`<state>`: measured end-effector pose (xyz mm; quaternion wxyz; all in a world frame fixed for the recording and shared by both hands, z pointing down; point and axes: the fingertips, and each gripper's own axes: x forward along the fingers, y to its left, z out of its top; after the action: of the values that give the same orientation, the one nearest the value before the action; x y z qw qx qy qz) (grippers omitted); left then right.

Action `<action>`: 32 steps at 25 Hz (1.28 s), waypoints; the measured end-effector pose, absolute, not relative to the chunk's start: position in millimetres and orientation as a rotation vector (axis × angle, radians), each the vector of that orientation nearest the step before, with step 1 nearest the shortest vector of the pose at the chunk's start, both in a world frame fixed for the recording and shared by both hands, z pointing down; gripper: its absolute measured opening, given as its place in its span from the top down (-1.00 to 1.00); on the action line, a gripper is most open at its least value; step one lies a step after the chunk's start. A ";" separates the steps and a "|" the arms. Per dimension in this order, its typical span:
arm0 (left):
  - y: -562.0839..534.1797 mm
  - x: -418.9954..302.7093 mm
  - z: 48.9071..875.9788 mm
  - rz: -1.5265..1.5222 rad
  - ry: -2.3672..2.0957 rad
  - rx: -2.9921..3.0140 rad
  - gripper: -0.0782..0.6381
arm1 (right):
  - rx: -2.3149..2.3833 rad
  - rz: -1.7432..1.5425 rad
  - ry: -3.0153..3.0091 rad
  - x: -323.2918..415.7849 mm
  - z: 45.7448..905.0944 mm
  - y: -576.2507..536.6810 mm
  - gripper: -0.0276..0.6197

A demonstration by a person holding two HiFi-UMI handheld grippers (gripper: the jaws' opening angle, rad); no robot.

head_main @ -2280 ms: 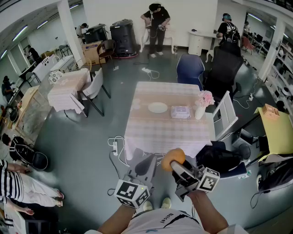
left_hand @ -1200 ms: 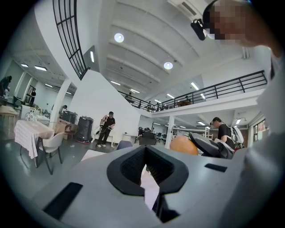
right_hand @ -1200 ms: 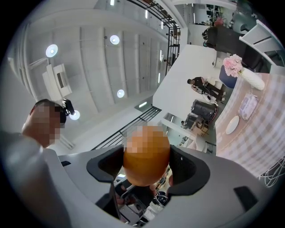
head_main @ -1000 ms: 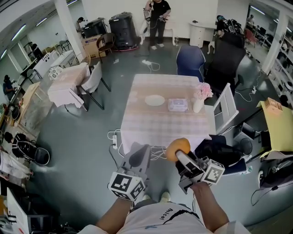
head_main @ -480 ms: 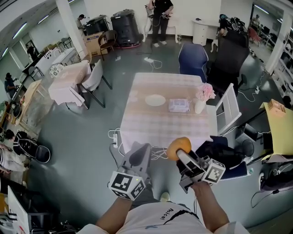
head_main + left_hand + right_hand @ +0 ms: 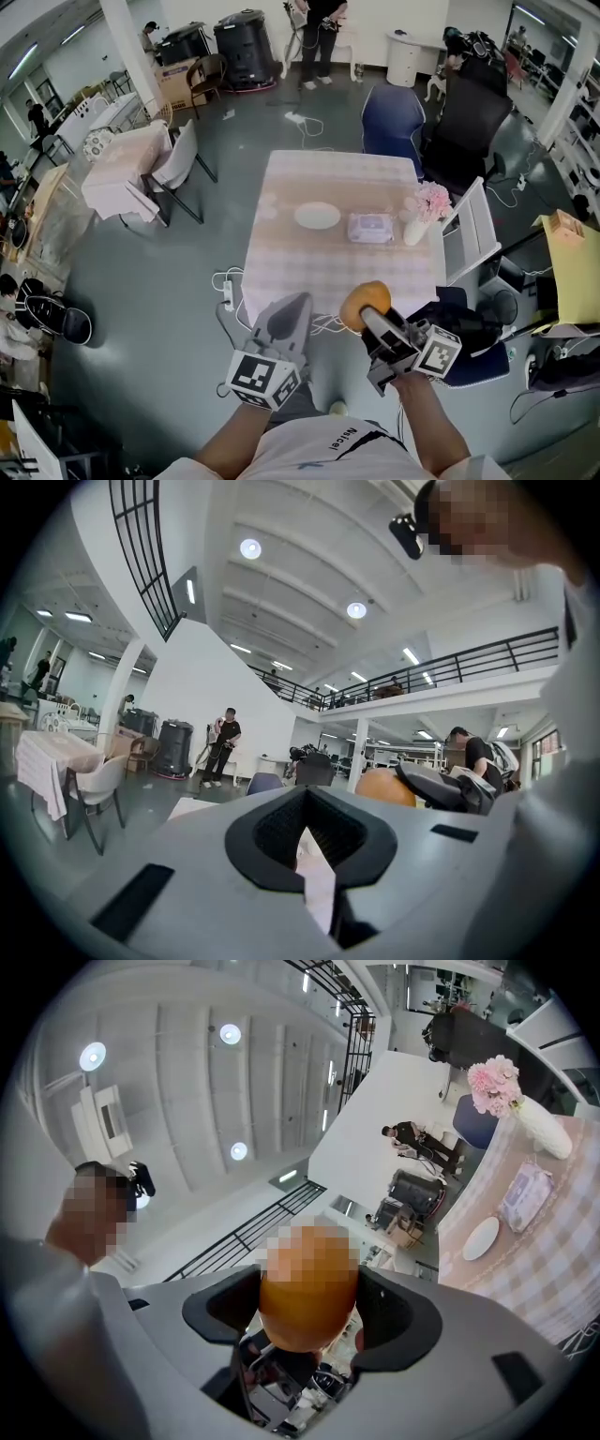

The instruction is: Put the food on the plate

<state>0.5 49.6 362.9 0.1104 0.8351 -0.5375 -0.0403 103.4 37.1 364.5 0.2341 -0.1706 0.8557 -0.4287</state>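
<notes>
We carry the food (image 6: 365, 300), a round orange piece with no clear long axis, in the right gripper (image 6: 368, 317); its jaws stand moderately apart and press on either side of the piece, which bulges above them. The left gripper (image 6: 284, 323) has its jaws drawn in close with nothing between them; we judge it idle for this job.

The plate (image 6: 317, 216) is white and bare; it sits on the checked table (image 6: 281, 272), and everything turns on how the food lies from it. The food hangs in the air well short of the plate, off the table edge nearest us, and a little to the plate's right; so the move ahead is, in our judgement, a long reach forward and slightly left, then down. Both grippers are about equally far from the plate, but only the right one is loaded. Just right of the plate lies a clear wrapped pack (image 6: 371, 228); further right stands a vase of pink flowers (image 6: 429, 211); both look clear of a straight approach.

The head view gives us the layout and the gap to the plate; the right gripper view alone shows the grip on the food from close by, with the plate small beyond it; the left gripper view shows its own empty jaws and the food off to one side.
</notes>
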 end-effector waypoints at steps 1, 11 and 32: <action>40.4 -5.2 365.5 -0.114 -1.572 2.456 0.77 | -0.478 -1.179 2.353 96.7 366.5 28.3 -0.06; -50.5 -59.3 390.0 -0.071 -1.471 2.485 0.77 | -0.585 -1.198 2.357 33.4 388.3 -53.9 -0.06; -161.0 -80.8 438.4 0.020 -1.468 2.454 0.77 | -0.720 -1.230 2.429 7.6 440.5 -170.8 -0.06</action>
<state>-80.8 -161.0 438.4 0.1406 0.8496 -0.5084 0.0070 7.6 -170.8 440.5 0.1620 -0.2524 0.8511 -0.4309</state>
